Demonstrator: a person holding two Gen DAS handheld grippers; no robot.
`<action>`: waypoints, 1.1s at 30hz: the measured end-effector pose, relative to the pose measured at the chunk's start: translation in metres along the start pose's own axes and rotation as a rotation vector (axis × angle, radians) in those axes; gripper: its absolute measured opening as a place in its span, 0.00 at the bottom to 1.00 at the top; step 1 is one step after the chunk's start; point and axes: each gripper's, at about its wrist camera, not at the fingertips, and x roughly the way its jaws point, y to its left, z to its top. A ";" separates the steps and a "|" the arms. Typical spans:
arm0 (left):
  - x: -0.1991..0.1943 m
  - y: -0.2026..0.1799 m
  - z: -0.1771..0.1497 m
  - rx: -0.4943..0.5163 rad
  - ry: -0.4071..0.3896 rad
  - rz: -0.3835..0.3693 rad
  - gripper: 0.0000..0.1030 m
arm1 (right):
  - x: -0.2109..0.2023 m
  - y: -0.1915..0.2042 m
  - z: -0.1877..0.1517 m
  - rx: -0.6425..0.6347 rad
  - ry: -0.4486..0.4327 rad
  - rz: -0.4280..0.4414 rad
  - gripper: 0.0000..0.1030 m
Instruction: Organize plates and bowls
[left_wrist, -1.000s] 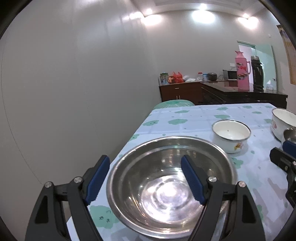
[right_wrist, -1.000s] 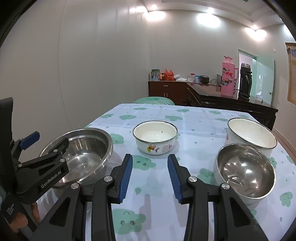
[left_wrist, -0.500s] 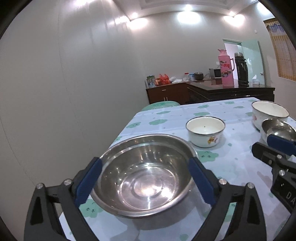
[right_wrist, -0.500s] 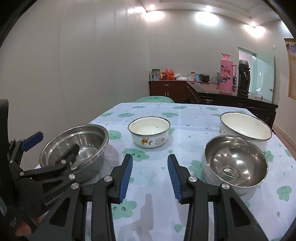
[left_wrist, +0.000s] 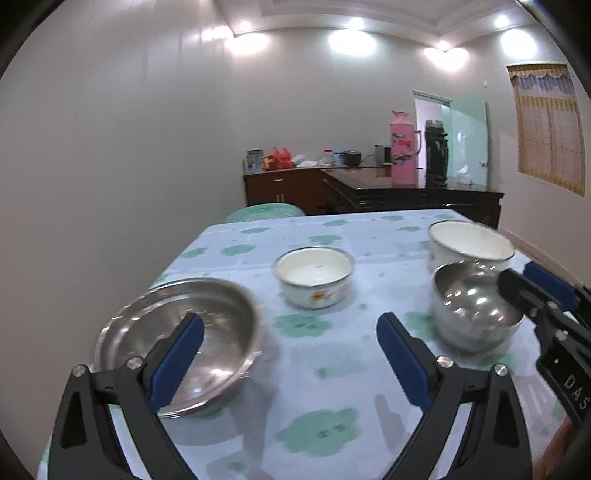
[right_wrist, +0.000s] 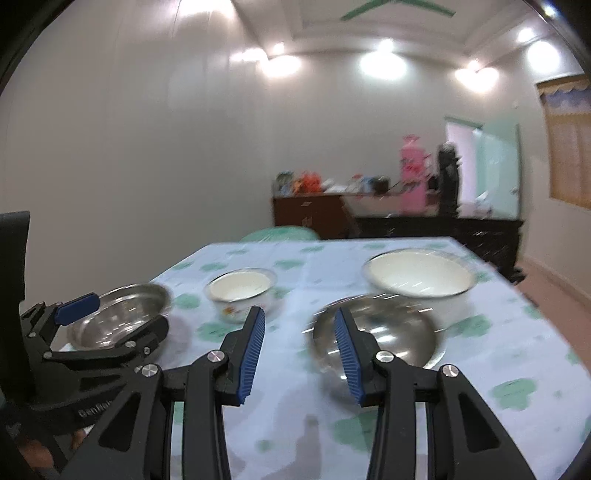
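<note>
- The wide steel bowl (left_wrist: 177, 339) sits at the desk's (left_wrist: 332, 369) left edge; the small enamel bowl (left_wrist: 314, 275) is mid-desk
- The deep steel bowl (right_wrist: 376, 332) and large enamel bowl (right_wrist: 417, 275) sit touching or nearly so, toward the right edge
- The left tongs (left_wrist: 290, 354) have just been opening and gape wide, empty, one blue pad before the wide bowl
- The right tongs (right_wrist: 299, 350) stand partly open, gripping nothing

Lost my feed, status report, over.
Left tool open, empty, jaws just widened. Right tool part open, empty. Wide steel bowl on table, released. Nothing in the way.
</note>
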 end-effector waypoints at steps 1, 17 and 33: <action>0.002 -0.006 0.002 -0.004 0.002 -0.009 0.93 | -0.003 -0.007 0.001 0.001 -0.013 -0.019 0.41; 0.028 -0.061 0.011 0.012 0.033 -0.048 0.93 | 0.000 -0.103 0.005 0.029 -0.001 -0.183 0.41; 0.045 -0.079 0.015 0.035 0.074 -0.088 0.93 | 0.018 -0.128 -0.003 0.115 0.114 -0.077 0.41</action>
